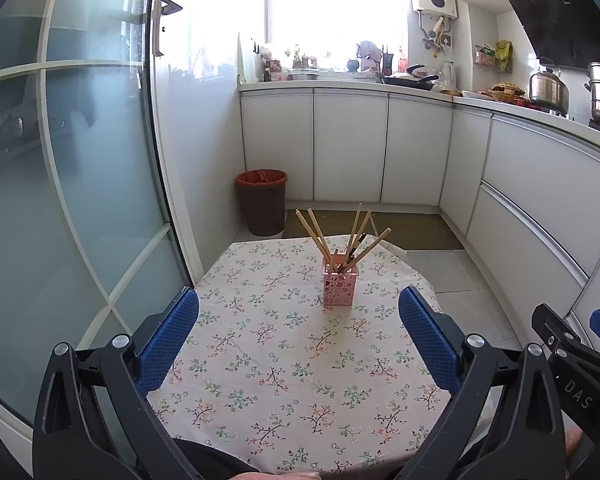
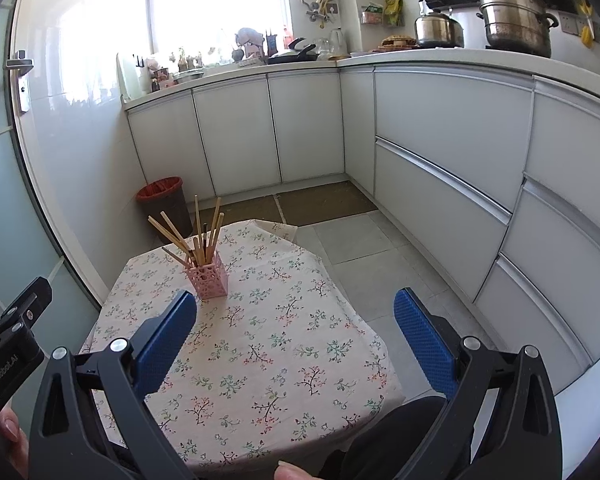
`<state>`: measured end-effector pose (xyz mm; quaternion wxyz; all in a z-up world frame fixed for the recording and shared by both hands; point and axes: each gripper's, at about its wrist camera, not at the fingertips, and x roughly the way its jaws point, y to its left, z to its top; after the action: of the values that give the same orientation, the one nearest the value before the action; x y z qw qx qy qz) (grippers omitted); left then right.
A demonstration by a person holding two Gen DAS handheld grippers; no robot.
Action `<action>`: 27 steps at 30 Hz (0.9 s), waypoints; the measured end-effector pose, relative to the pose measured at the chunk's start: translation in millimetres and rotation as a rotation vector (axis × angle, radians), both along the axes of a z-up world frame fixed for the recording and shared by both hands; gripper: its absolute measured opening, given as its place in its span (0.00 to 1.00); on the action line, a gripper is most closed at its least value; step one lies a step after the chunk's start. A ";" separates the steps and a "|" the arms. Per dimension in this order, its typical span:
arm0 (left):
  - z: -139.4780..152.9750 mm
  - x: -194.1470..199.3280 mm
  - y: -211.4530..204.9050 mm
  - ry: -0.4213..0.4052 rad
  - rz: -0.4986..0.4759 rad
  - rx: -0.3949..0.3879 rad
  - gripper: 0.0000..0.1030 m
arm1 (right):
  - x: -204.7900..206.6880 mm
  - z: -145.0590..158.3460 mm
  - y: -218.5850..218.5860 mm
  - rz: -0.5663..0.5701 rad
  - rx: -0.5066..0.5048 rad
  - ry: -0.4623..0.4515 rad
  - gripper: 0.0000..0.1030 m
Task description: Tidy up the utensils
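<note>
Our left gripper [image 1: 299, 332] and right gripper [image 2: 296, 334] both gape wide, holding nothing, near the table [image 1: 260, 380] edge. The pink holder [image 1: 339, 287] with chopsticks [image 1: 354, 236] stands upright on the flowered cloth. We read "DAS" and "GenRobot.AI" on the gripper bodies.

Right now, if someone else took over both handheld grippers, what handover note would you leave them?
Left claw: open, holding nothing, above the near part of the table.
Right claw: open, holding nothing, above the table's near right part.
Utensils: the chopsticks all stand in the pink holder, leaning outward in different directions; the holder is upright on the far part of the floral tablecloth.
Done: no loose utensils show on the cloth in either view, so gathering looks finished.
Left: probably nothing, apart from straightening the bundle if wanted; the near table edge is hidden by the grippers, so check there.
</note>
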<state>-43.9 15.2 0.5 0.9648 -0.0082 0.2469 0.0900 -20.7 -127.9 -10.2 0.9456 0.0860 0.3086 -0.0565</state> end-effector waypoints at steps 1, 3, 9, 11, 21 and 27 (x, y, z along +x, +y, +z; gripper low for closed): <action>0.0 -0.3 -0.3 0.000 0.000 0.000 0.93 | -0.1 -0.4 0.7 0.001 0.001 0.002 0.93; -0.1 -0.3 -0.5 0.000 0.000 0.003 0.93 | -0.6 -0.3 1.3 0.003 0.002 0.002 0.94; -0.4 1.6 2.2 0.007 -0.002 -0.001 0.93 | 0.7 -0.9 0.3 0.006 0.009 0.007 0.93; -0.5 2.6 3.1 0.009 -0.003 -0.002 0.93 | 1.0 -1.2 0.4 0.007 0.010 0.010 0.93; -1.7 3.9 0.9 0.015 -0.020 0.003 0.93 | 2.0 -3.9 -0.5 0.009 0.016 0.022 0.94; -3.8 1.8 -4.9 0.005 -0.050 0.016 0.89 | 3.0 -4.3 -3.2 0.008 0.018 0.021 0.94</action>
<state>-42.2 10.3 -3.3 0.9662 0.0058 0.2485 0.0678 -17.7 -131.0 -14.5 0.9417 0.0928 0.3194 -0.0507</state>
